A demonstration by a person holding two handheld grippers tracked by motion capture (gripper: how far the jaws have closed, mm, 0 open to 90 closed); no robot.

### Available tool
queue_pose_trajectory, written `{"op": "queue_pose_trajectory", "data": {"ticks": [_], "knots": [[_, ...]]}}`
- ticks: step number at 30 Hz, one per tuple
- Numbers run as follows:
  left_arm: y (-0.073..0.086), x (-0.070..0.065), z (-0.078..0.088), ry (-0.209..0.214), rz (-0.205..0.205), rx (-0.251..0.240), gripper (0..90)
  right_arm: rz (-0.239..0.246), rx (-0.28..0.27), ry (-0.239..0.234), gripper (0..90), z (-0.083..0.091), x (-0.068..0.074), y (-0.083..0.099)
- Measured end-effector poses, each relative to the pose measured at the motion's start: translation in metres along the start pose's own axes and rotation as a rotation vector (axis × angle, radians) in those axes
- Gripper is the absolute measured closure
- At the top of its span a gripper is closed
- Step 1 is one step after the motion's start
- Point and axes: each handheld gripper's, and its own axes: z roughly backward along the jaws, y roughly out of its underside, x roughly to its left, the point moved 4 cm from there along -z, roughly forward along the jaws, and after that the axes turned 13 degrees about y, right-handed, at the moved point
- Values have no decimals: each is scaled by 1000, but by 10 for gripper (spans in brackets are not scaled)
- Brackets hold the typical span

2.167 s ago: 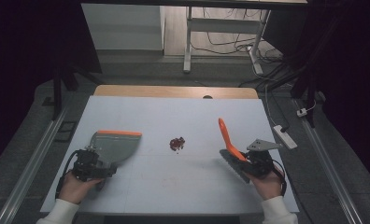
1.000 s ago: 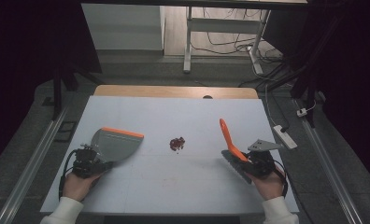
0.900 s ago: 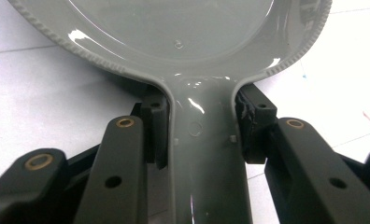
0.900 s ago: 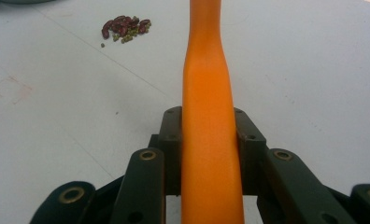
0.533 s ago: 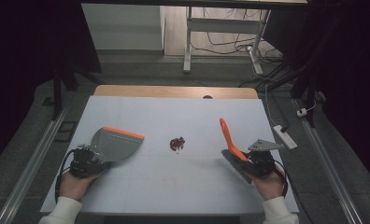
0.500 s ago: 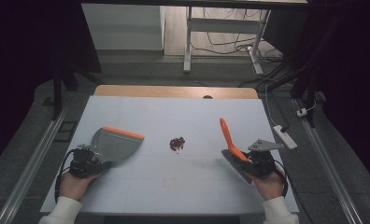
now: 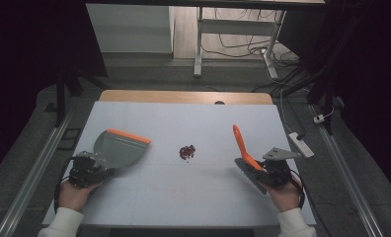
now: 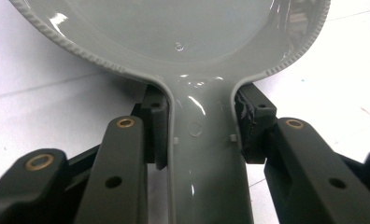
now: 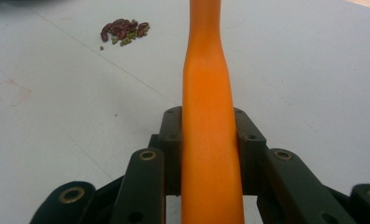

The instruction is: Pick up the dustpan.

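While both of my forearms enter from the near edge of the table (image 7: 149, 207), each hand carries one gripper clamped on one tool.

Left gripper (image 7: 87, 168): its jaws are closed on the handle of the dustpan (image 7: 118, 148), one jaw pressing each side of the neck, as the left gripper view confirms (image 8: 199, 140). The dustpan is glossy grey plastic with a ribbed rim and an orange strip along its far-right lip. It lies at the near left of the table, mouth turned right toward the middle. My left hand (image 7: 74, 193) sits low at the near left, white sleeve showing, gripper pointing far and to the right.

Right gripper (image 7: 270, 170): its jaws are closed on the brush (image 7: 243, 148), holding the orange handle between them; the right gripper view shows the handle running straight up between the jaws (image 9: 209, 140). The brush has a smooth orange handle that rises far and to the left, with a dark bristle block low beside the gripper. My right hand (image 7: 285, 192) is at the near right, with the grey plate on top of the gripper.

Count: one dustpan, one brush, two grippers.

Farther in, between the two tools and well apart from each, lies one small pile of beans (image 7: 186, 152): dark red ones mixed with small green ones (image 9: 122, 30).
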Motion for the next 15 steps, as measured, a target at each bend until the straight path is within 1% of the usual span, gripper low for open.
{"op": "queue_pose_trajectory", "data": {"ticks": [1,3,5,7,11,15], "knots": [[0,0,1,9,-3,-4,617,-18,-8,-15,703,1,1,-1],[-1,-2,2,19,-26,-13,617,-19,-15,-22,703,2,1,-1],[-3,-3,3,24,-44,-11,617,-13,-25,-17,703,4,1,-3],[-6,-3,2,25,-71,-7,616,-7,-31,-8,703,6,2,-4],[-11,-3,2,35,-109,-13,616,-15,-37,0,703,6,2,-5],[-12,-4,3,57,-128,-22,617,-12,-40,8,703,6,3,-6]]}}
